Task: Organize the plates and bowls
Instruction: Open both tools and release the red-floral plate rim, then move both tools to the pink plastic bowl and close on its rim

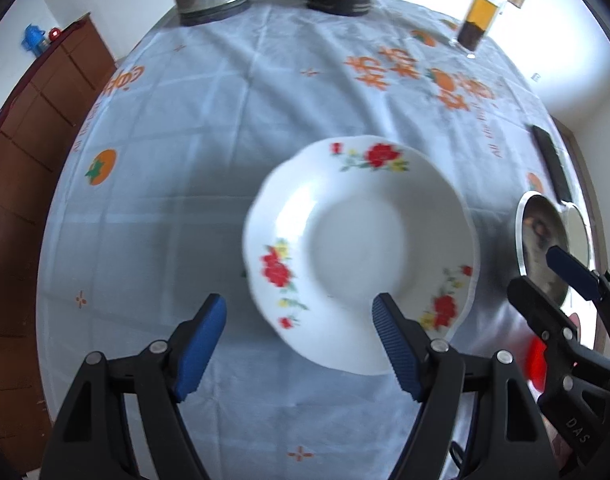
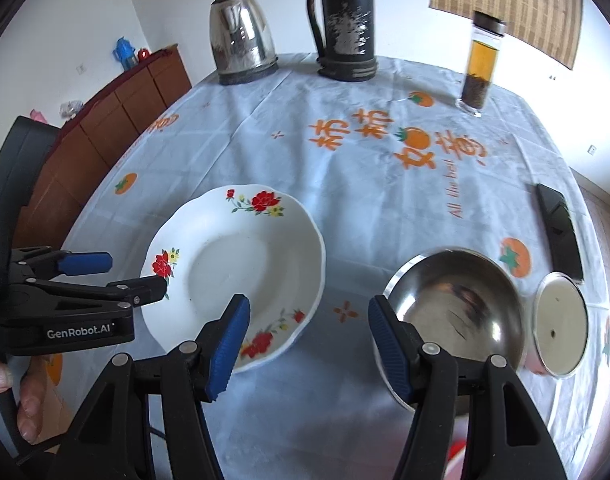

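We see the flowered plate (image 1: 361, 256) lying flat on the tablecloth (image 1: 225, 120), toward the near edge of the table and left of the middle. It is white glazed ware, deep in the middle, with a wavy scalloped rim and sprays of red and yellow flowers. Above it the left gripper (image 1: 299, 344) stands wide apart and grips nothing: its ribbed blue pads (image 1: 397, 344) flank the plate's near-left rim, one over the cloth, the other over the plate's sloping inside, and we cannot tell whether that one touches.

Just right of the plate sits the steel bowl (image 2: 457, 300), round, polished and mirror-bright, with blurred reflections inside. The right gripper (image 2: 309, 344) is also parted and empty; its right pad overlaps the bowl's left rim in the picture, its left pad overlaps the plate's near rim, and bare cloth shows between them. Touching the bowl's right side, near the table's right edge, lies a flat round metal lid (image 2: 561, 324) with a small hole in the middle.

The cloth is thin, creased, pale blue-white, printed with orange persimmons and characters. A black phone (image 2: 559, 228) lies along the right edge. At the far edge stand a steel kettle (image 2: 243, 48), a worn black thermos (image 2: 347, 20) and a glass tea bottle (image 2: 479, 68). A brown wooden cabinet (image 2: 105, 128) lines the wall on the left.
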Available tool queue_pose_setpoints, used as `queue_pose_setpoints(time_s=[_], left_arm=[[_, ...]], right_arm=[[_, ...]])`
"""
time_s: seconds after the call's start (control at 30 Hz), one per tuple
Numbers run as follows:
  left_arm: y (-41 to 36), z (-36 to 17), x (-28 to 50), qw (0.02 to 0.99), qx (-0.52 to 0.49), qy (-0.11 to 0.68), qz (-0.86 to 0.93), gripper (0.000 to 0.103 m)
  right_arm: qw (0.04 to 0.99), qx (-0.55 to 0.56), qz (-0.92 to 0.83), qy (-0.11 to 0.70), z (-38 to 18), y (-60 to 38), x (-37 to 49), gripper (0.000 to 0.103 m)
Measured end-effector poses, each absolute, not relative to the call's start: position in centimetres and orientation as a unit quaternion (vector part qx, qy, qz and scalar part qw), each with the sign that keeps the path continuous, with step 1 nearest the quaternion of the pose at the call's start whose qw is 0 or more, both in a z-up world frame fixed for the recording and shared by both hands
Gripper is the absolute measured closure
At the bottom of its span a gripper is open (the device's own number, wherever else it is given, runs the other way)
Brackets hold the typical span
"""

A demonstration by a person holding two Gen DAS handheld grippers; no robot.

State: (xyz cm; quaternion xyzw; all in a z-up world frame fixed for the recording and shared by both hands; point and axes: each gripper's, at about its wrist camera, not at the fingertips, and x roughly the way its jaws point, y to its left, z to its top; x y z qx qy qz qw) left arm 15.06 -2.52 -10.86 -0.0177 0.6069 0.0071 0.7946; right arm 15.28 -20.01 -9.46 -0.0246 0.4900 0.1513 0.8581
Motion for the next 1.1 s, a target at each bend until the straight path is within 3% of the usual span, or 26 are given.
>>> queue_pose_setpoints(time_s=[0.47, 0.77, 0.93, 1.1], left_arm=[[-13.3, -10.0, 12.9, 0.785, 0.025, 0.609, -0.108, 0.029], [-20.2, -10.7, 10.5, 0.759, 0.064, 0.624, -0.173, 0.054], [-22.8, -11.2, 9.5, 0.749, 0.076, 0.631, -0.19, 0.071], [-24.7, -11.4, 8.8, 0.741, 0.077, 0.634, -0.205, 0.081]], right_arm=[[0.868, 0.031, 0.087, 0.488, -8.4, -30.5, 8.6, 0.04], [0.86, 0.059, 0.035, 0.506, -10.4, -37.8, 5.0, 0.044], [0.853, 0.073, 0.023, 0.517, -11.8, -40.4, 3.9, 0.051], [0.848, 0.08, 0.028, 0.524, -12.9, -41.7, 3.3, 0.057]])
